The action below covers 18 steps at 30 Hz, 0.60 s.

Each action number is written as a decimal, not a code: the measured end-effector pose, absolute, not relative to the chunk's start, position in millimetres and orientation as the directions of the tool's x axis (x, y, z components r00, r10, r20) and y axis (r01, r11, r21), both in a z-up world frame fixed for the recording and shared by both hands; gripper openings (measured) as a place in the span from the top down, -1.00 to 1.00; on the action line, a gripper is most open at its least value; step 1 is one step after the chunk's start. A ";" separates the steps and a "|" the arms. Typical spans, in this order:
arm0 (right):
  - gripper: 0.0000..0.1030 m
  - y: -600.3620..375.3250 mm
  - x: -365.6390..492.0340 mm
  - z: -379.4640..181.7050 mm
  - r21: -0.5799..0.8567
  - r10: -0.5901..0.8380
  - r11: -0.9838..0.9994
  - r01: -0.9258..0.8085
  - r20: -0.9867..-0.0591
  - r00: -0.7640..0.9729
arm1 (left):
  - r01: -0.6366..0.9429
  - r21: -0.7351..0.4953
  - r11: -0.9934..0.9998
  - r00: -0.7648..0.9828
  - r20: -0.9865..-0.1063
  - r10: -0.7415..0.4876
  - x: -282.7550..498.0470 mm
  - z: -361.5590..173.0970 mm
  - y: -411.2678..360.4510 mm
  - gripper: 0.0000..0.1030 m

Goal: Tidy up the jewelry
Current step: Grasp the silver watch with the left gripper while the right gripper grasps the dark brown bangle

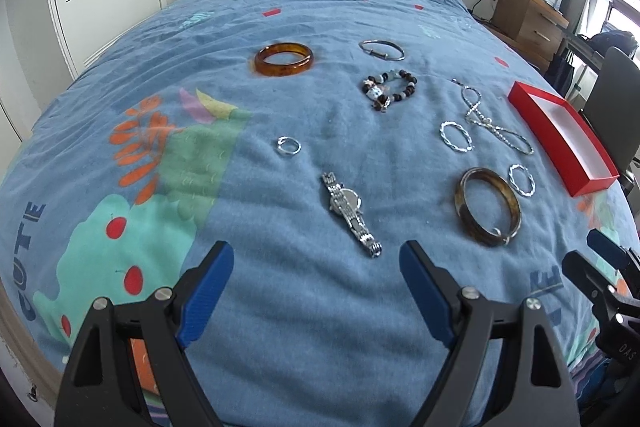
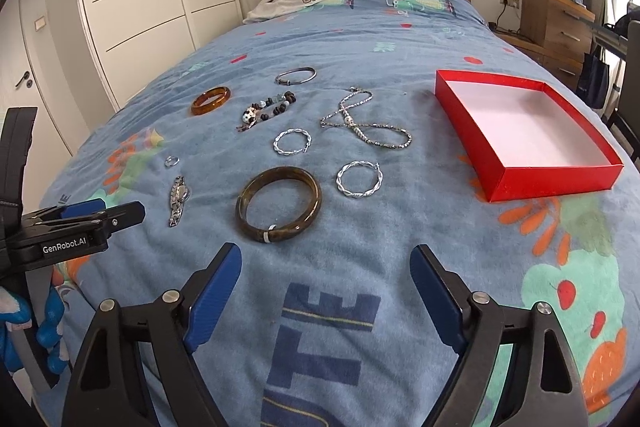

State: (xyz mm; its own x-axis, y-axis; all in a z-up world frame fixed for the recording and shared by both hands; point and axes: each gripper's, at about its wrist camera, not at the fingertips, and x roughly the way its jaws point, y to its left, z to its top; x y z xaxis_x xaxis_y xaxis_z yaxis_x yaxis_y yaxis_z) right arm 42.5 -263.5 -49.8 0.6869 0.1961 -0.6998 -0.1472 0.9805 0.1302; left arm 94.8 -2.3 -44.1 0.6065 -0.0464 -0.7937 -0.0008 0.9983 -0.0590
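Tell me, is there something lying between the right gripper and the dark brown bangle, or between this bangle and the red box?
Nothing visible lies between the open right gripper and the dark brown bangle; only bare blanket is there. On the direct way from the bangle to the red box, the nearer twisted silver hoop lies just right of the bangle, so lift over it.

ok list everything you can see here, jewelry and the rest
amber bangle: 1, orange, far left
dark bangle: 1, brown, nearest
silver bangle: 1, farthest
bead bracelet: 1, brown and white, middle
necklace: 1, silver, beside box
hoops: 2, twisted silver, near dark bangle
ring: 1, silver, left
watch: 1, silver, near left
box: 1, red, white inside, nothing in it, right
bedspread: 1, blue
clothing: white, by headboard
left gripper: open
right gripper: open
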 end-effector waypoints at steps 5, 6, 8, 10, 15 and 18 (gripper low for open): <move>-0.61 -268.8 49.5 -52.5 0.141 0.197 0.980 -0.138 -0.702 0.684 | 0.003 -0.057 0.998 0.601 -0.798 -0.047 102.0 -47.8 -4.8 -0.63; -0.61 -269.6 50.4 -53.1 0.144 0.199 0.980 -0.138 -0.702 0.683 | 0.003 -0.058 0.998 0.601 -0.798 -0.048 102.9 -48.7 -5.2 -0.63; -0.61 -269.0 52.2 -54.0 0.150 0.206 0.979 -0.141 -0.702 0.681 | 0.006 -0.058 0.998 0.599 -0.799 -0.050 105.2 -50.1 -6.1 -0.63; -0.61 -266.3 54.5 -55.4 0.152 0.215 0.977 -0.151 -0.702 0.679 | 0.012 -0.055 0.998 0.596 -0.801 -0.051 108.5 -52.3 -7.7 -0.63; -0.61 -254.1 61.9 -60.5 0.163 0.255 0.967 -0.199 -0.704 0.663 | 0.021 -0.063 0.998 0.584 -0.810 -0.064 121.7 -62.2 -8.3 -0.62; -0.60 -246.9 68.2 -64.4 0.168 0.278 0.959 -0.227 -0.707 0.650 | 0.015 -0.077 0.997 0.567 -0.821 -0.072 132.2 -71.7 -6.6 -0.56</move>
